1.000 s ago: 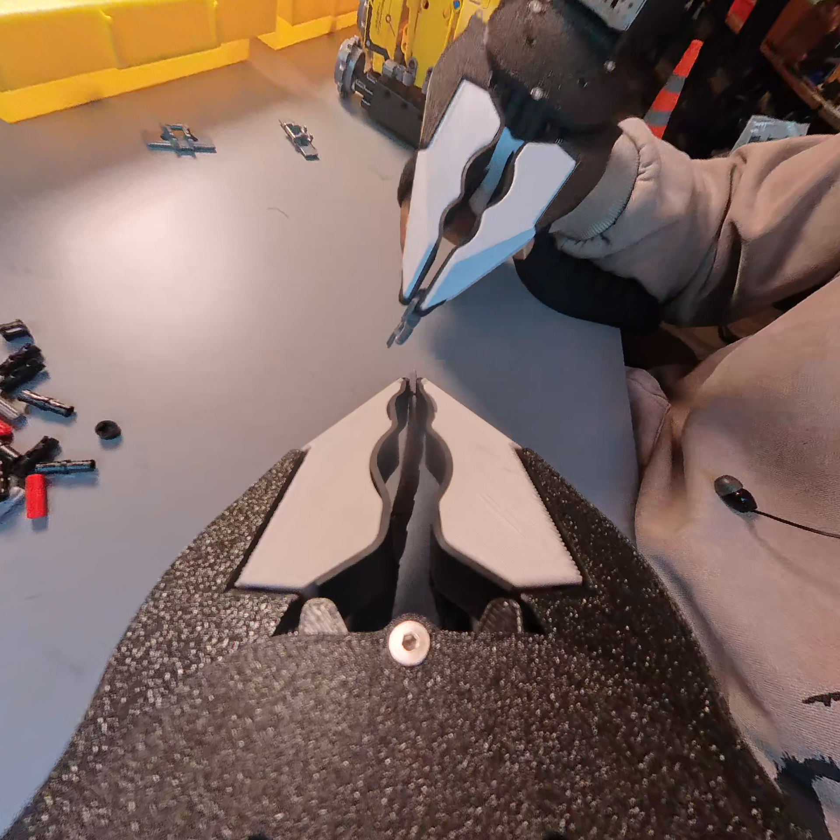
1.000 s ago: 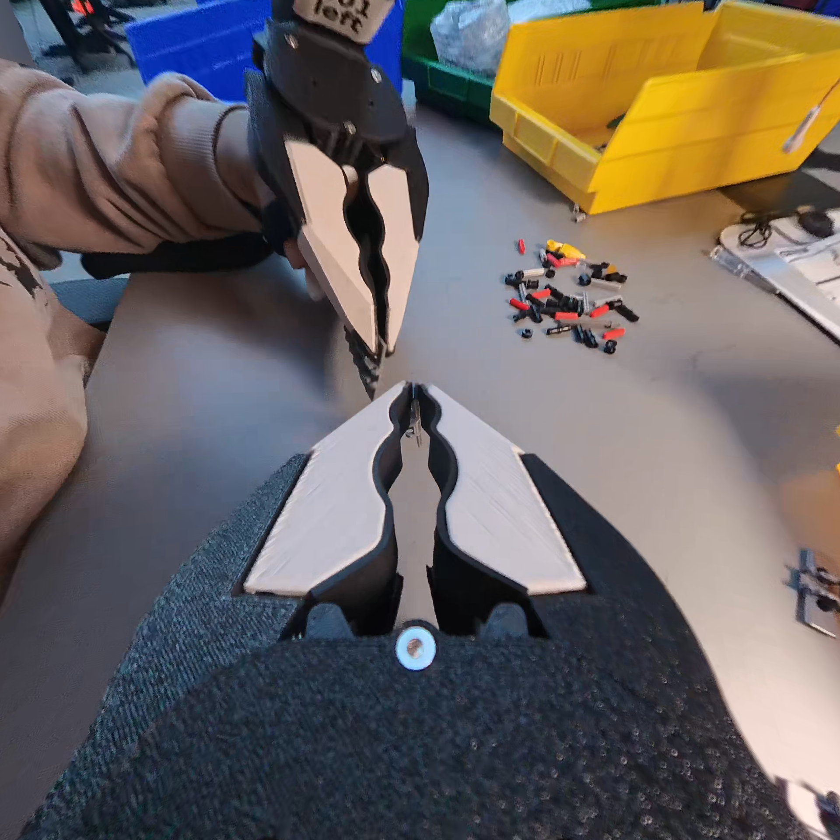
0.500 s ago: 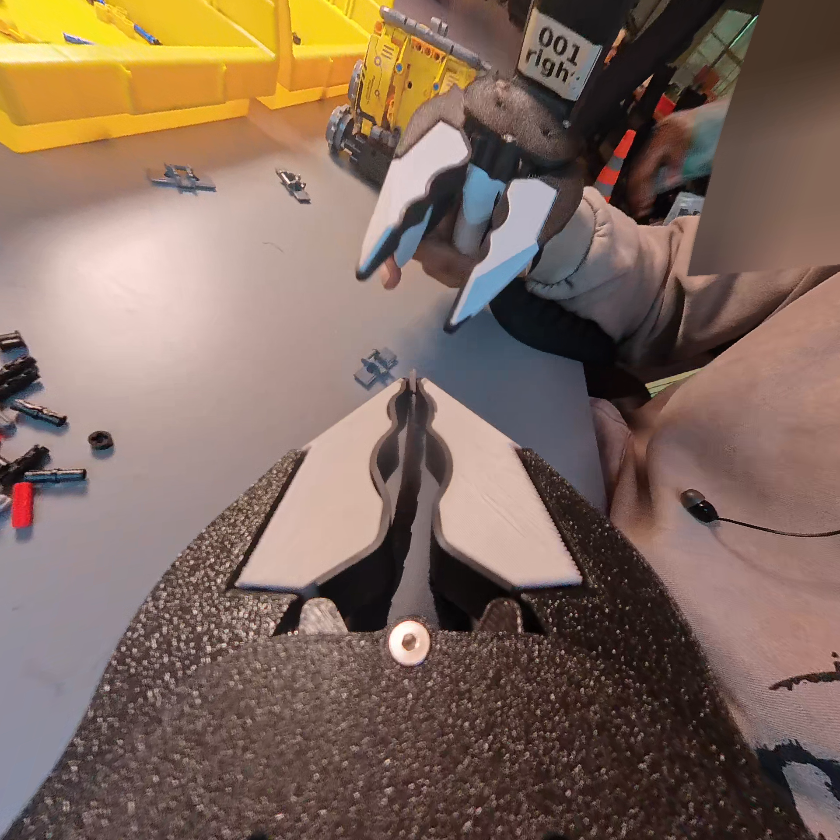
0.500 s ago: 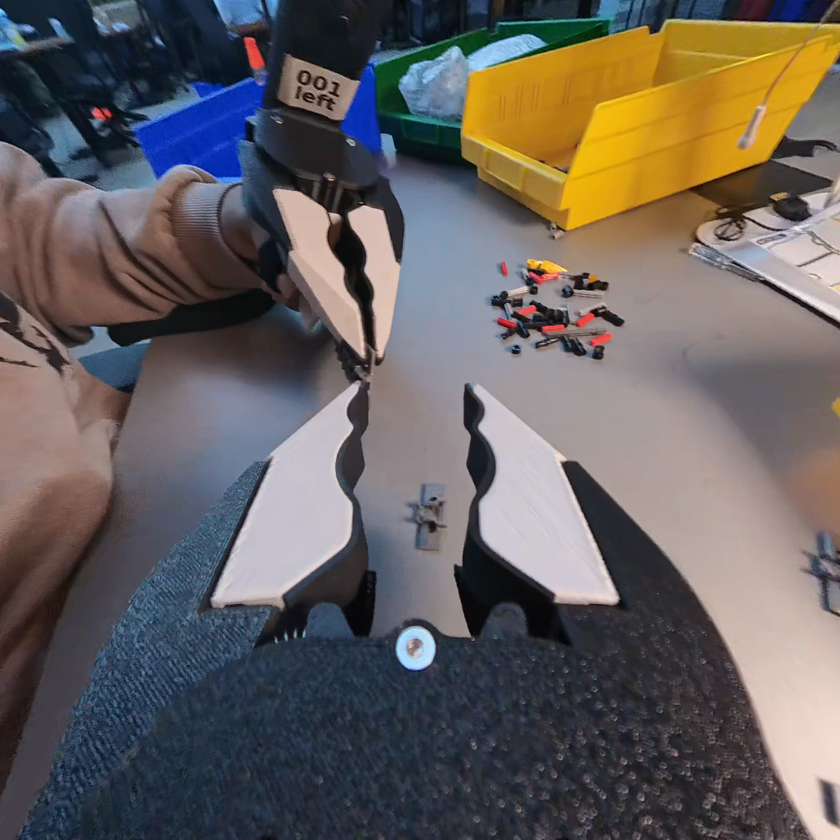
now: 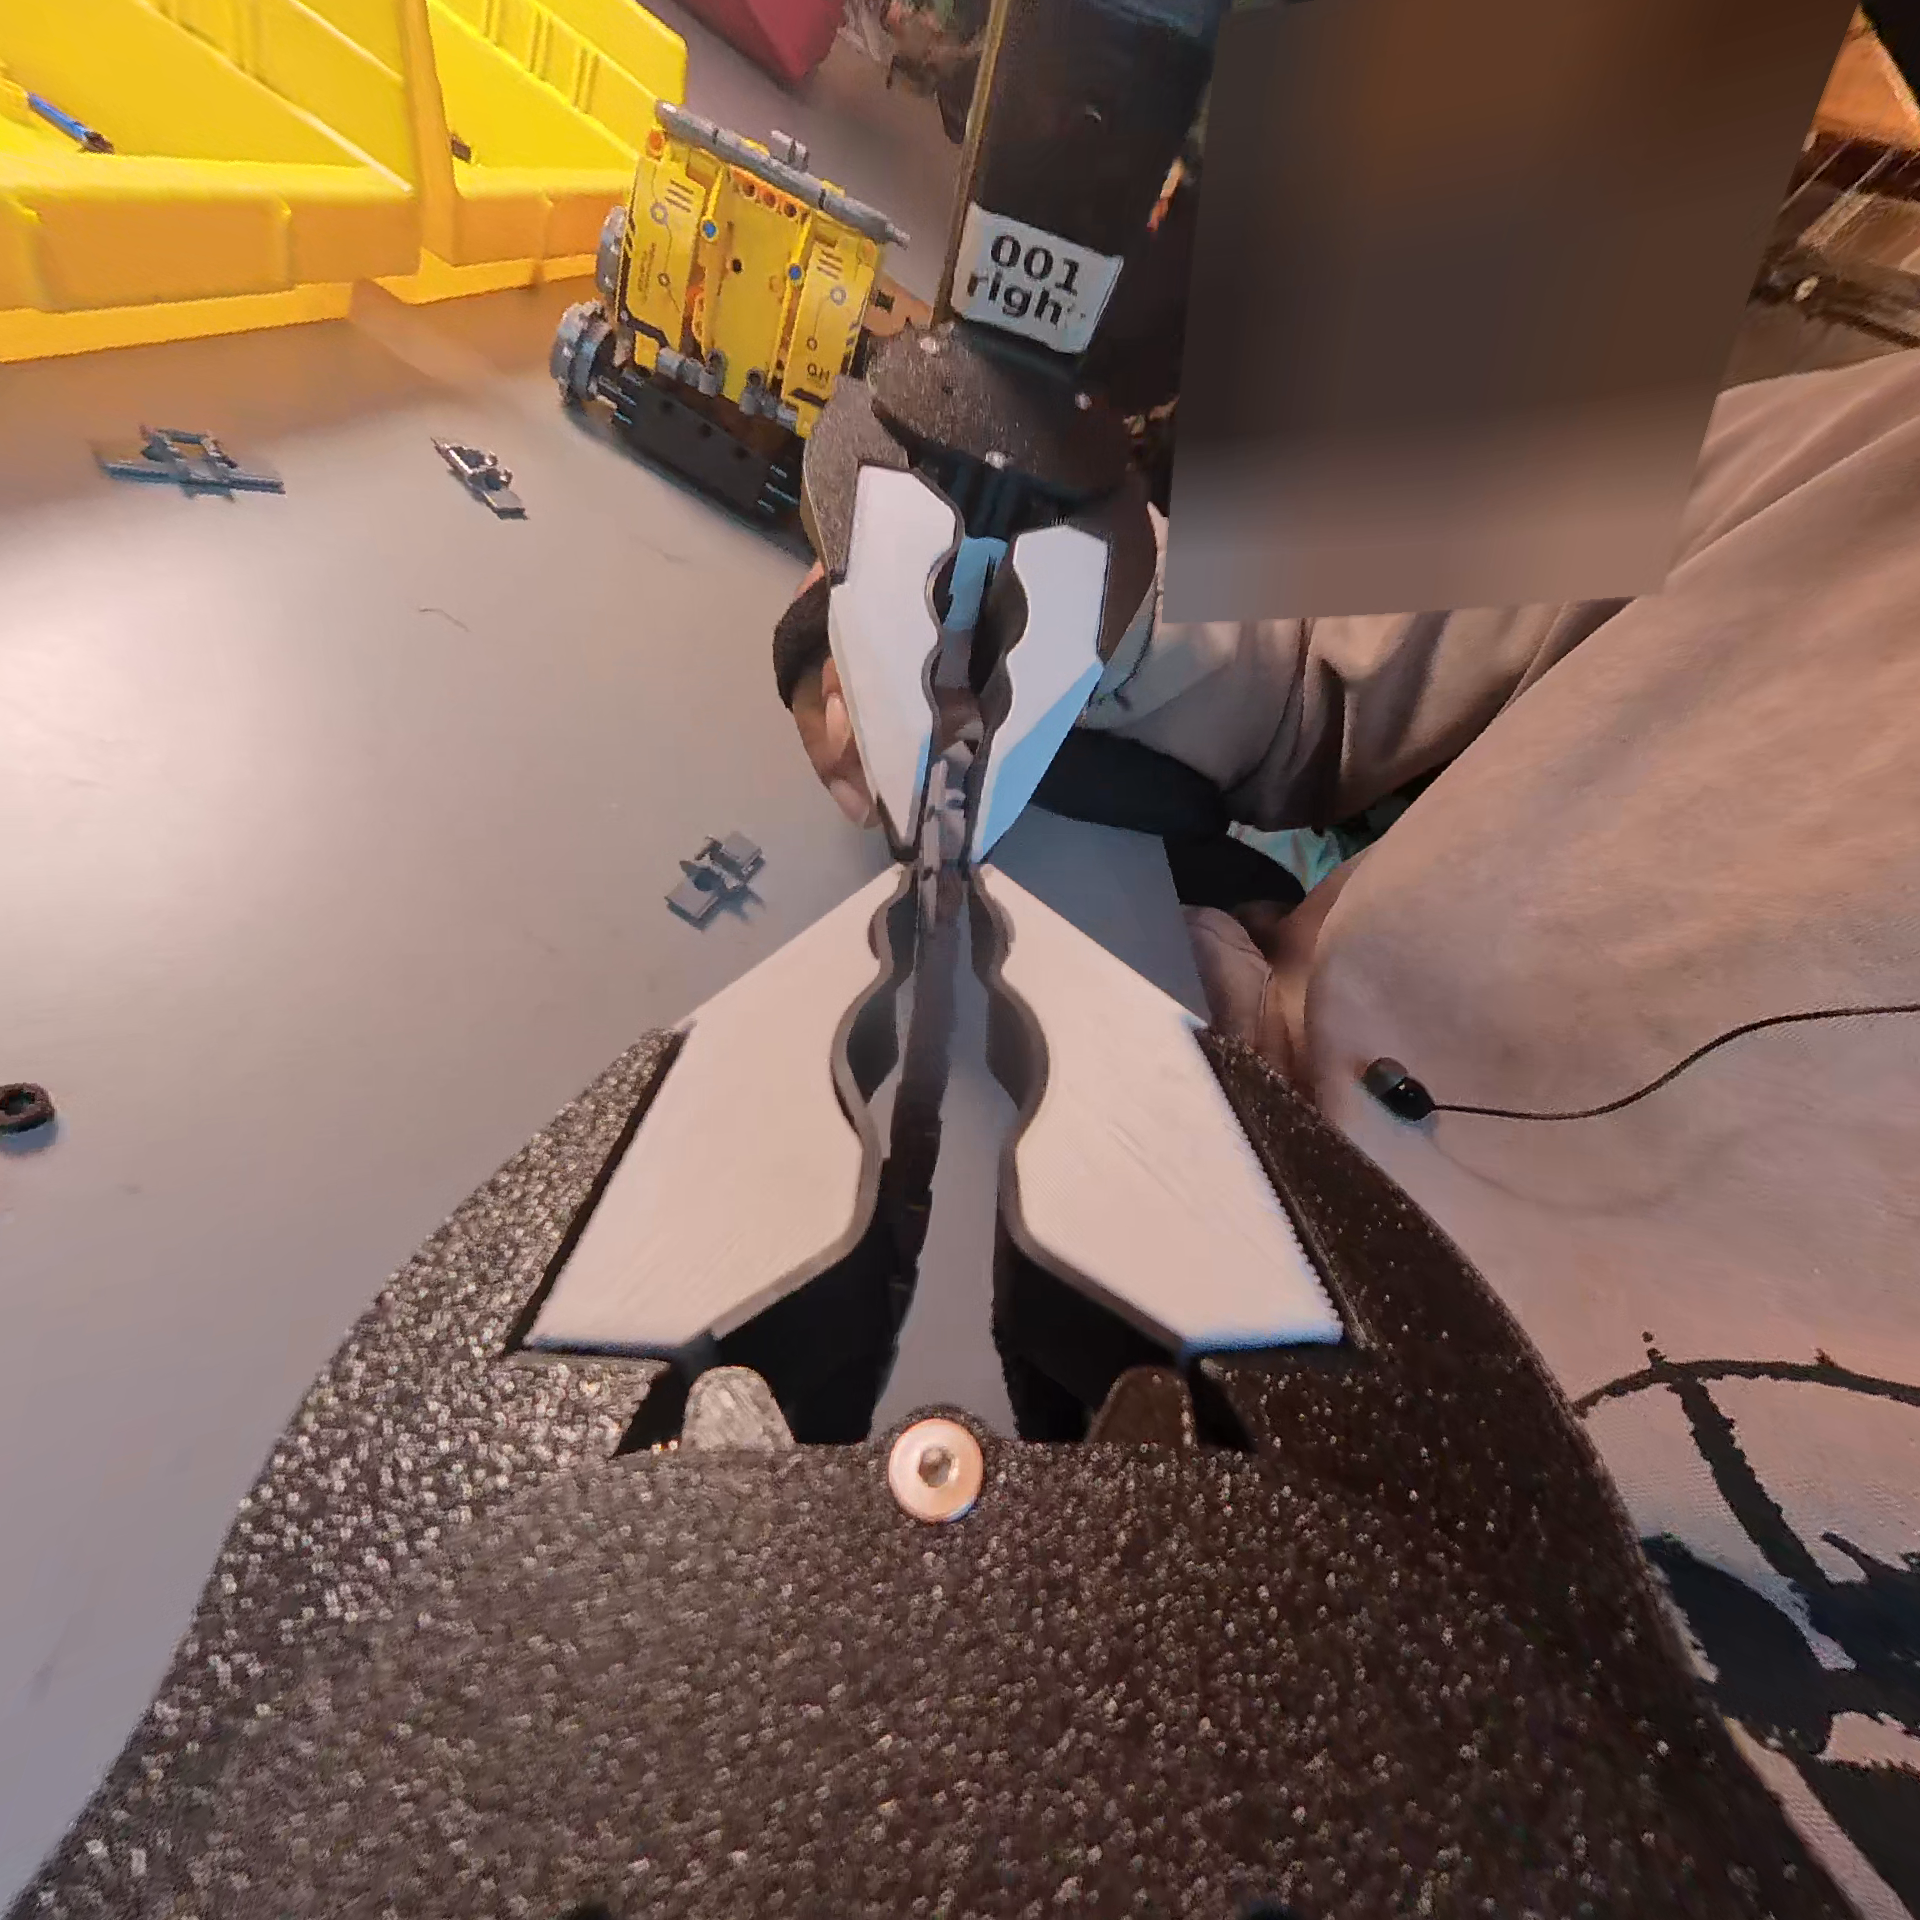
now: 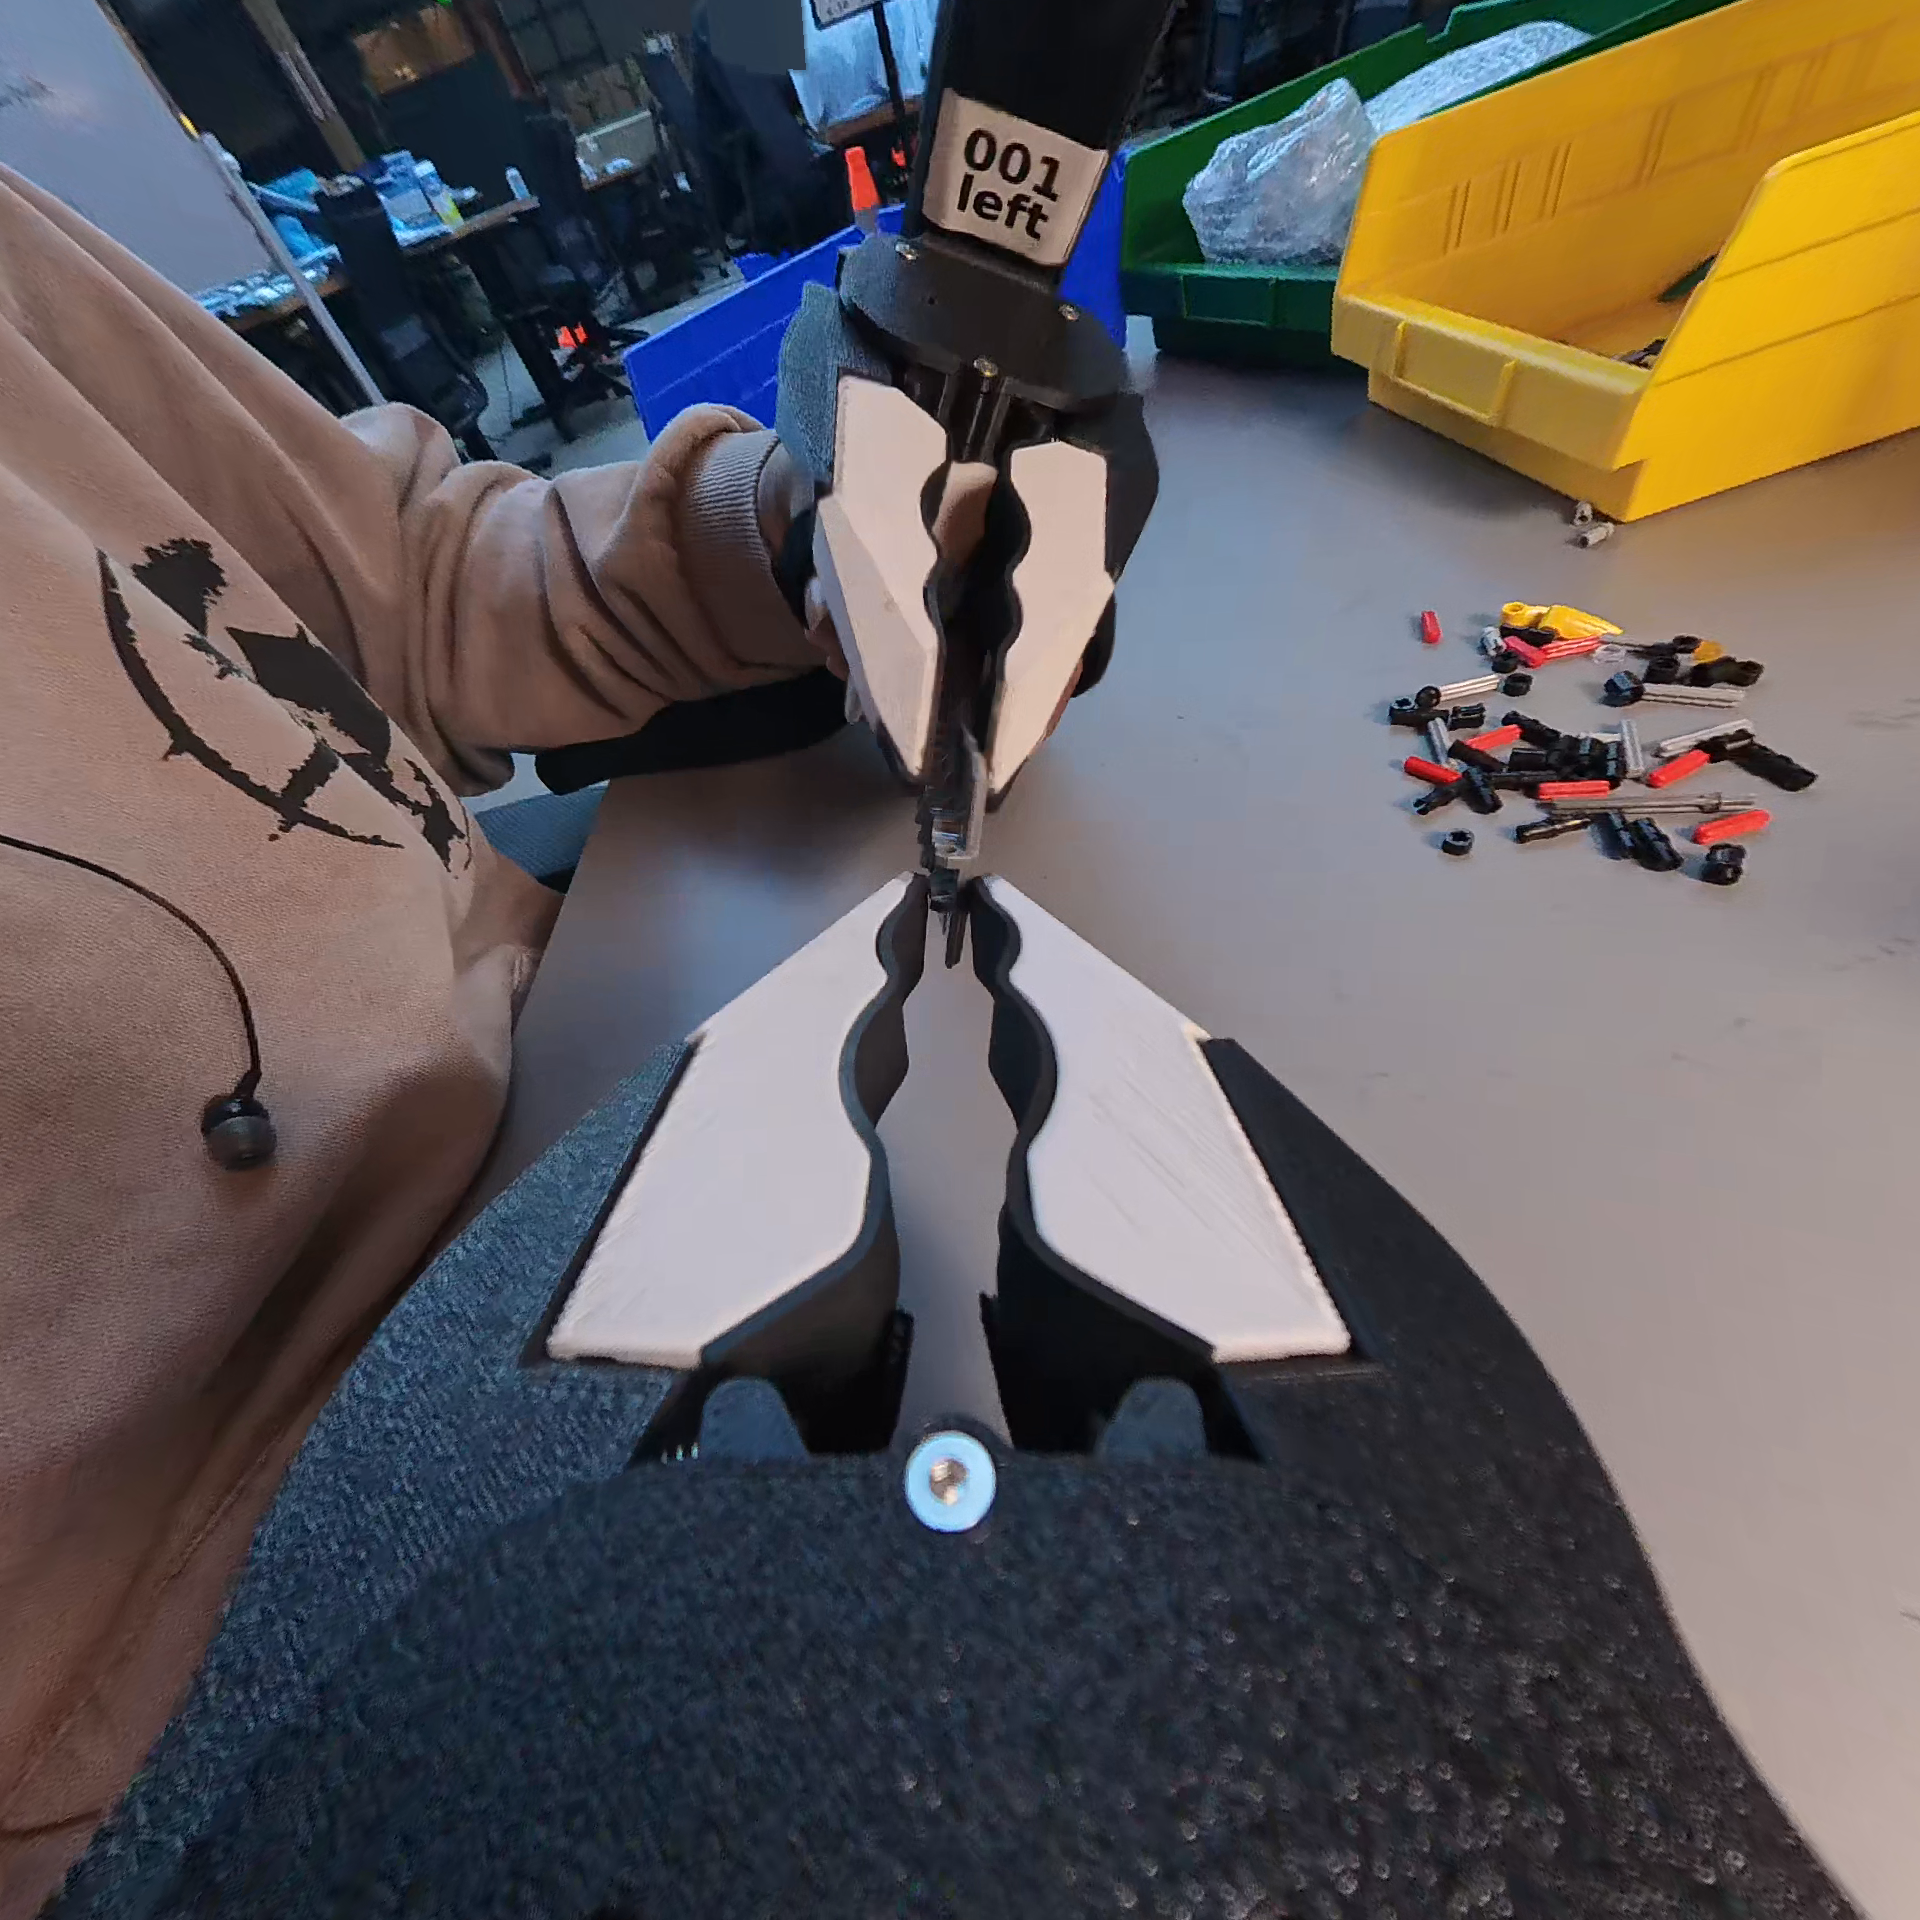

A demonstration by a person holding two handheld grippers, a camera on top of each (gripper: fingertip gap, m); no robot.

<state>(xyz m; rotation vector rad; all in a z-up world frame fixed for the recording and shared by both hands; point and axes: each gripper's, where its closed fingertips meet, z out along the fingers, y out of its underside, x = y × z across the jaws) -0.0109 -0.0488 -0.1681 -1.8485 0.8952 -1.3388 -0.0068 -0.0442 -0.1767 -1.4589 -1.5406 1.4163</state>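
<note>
Loose parts [image 6: 1600, 743] on table [image 6: 1351, 1039], before bins [image 6: 1621, 301].

Both grippers [image 5: 940, 883] [image 6: 948, 894] closed, tip-to-tip

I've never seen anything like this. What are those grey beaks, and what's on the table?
No robot: a person holds a two-fingered grey-and-black tool in each hand, each with a camera looking along its fingers. One picture looks from the left tool, the other from the right tool. Both are shut, tip to tip, on a small dark grey plastic part. On the grey table lie a pile of small black, red and grey pins, a yellow plastic bin, a yellow-and-black brick-built vehicle and a loose grey clip.
</note>
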